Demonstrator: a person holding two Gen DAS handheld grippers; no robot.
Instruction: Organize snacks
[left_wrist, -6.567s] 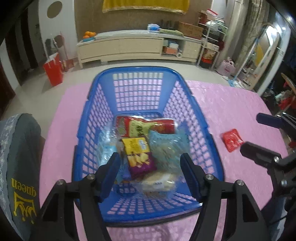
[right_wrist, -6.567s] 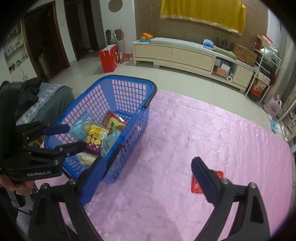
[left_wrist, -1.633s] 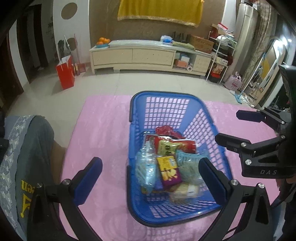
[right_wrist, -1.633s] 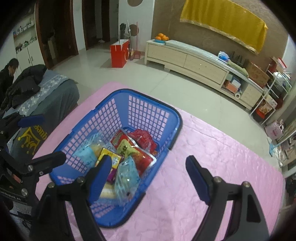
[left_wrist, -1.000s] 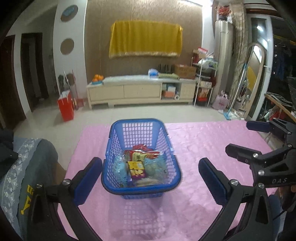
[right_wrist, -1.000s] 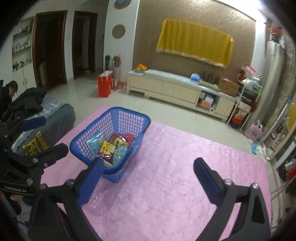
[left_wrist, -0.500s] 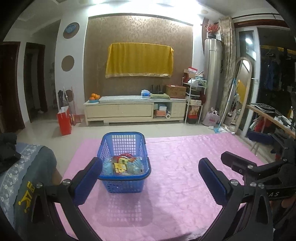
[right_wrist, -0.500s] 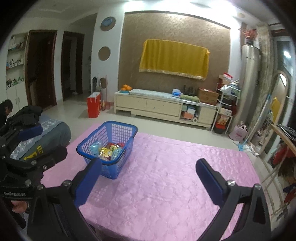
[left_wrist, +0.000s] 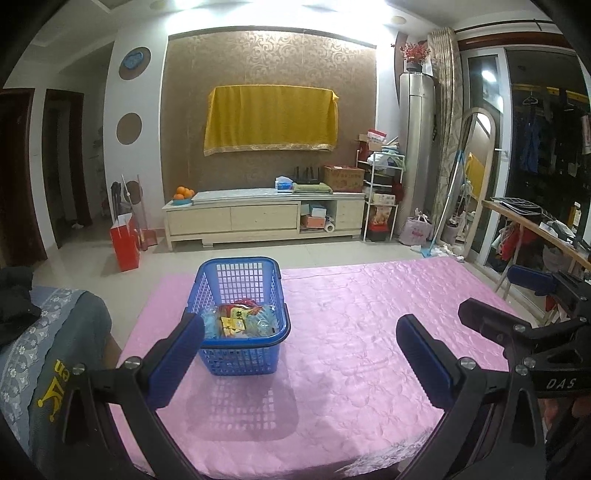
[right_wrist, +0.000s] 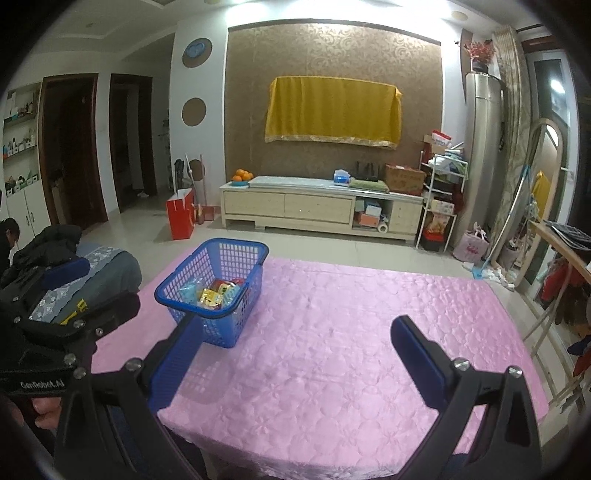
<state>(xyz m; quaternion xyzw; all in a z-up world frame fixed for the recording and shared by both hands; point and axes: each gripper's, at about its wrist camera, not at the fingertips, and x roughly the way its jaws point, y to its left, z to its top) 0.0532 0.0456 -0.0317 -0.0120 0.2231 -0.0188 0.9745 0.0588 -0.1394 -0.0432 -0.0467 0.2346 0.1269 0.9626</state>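
"DAS" on right gripper (left_wrist: 509, 291); "GenRobot.AI" on left gripper (right_wrist: 92, 284).

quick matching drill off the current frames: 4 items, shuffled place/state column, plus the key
Items:
1. blue basket
2. left tongs
3. oranges
4. red bag

Place or state:
A. on the floor beside the cabinet
B. open, holding nothing
C. on the cabinet top, at its left end
D. on the pink cloth, snack packets inside

Pairs: 1-D, 2-B, 3-C, 4-A
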